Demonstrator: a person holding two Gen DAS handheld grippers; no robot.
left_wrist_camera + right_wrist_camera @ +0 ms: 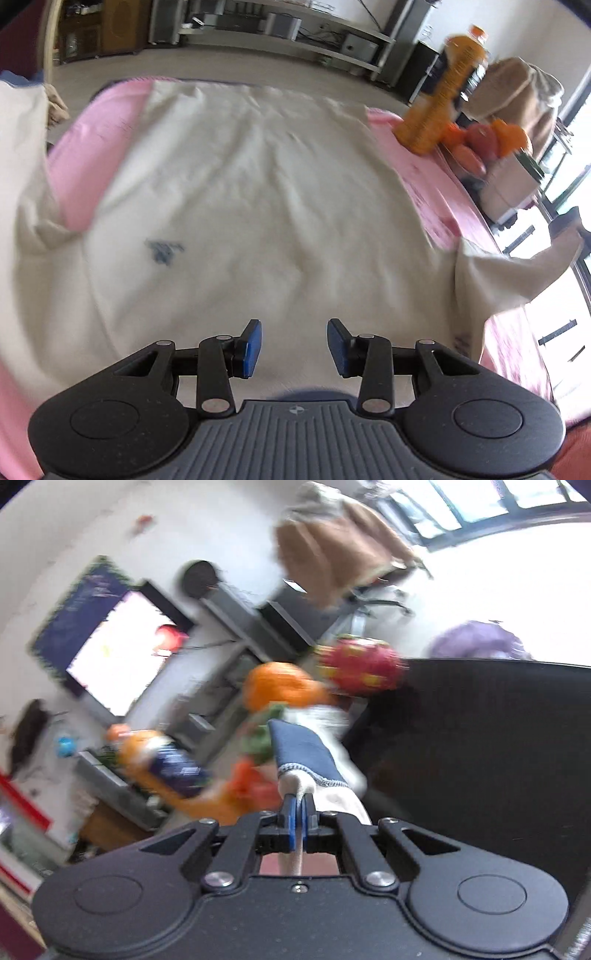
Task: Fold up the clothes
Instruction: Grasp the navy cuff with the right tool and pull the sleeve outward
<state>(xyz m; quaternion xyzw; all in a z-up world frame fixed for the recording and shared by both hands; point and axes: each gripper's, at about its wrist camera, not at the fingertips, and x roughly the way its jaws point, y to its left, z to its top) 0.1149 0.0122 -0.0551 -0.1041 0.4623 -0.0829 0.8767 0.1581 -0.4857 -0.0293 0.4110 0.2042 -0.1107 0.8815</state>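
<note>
1. Cream T-shirt [251, 192]: soft knit cotton-like fabric, wrinkled, spread flat over pink table cover [436, 184]. Small dark blue logo [162, 251] on the chest, blurred, unreadable.
2. Shirt sleeve [509, 273] on the right side is lifted off the cover; the left edge of the shirt also rises toward the frame edge.
3. Right wrist view: sleeve cuff [310, 753] has a navy band with stitched trim, cream cloth below it. Frame is motion-blurred.
4. Right gripper [298, 812]: blue pads pressed together, clamped on the cream fabric just under the navy cuff.
5. Left gripper [294, 347]: black linkage arms, blue flat pads standing apart, nothing between them, hovering over the shirt's near end.
6. Pink cover: smooth, thin, with faint printed text along the right side, too blurred to read.
7. Orange drink bottle [439, 96]: plastic, orange cap, dark label with writing, illegible. Stands on the cover's far right corner.
8. Fruit pile [480, 140] just beside the bottle: round orange and red pieces. In the right wrist view a red scaly dragon fruit [360, 664] and an orange [277, 686] show.
9. Background: brown cloth draped over chair [517, 92], grey shelving unit [288, 29] along the wall.
</note>
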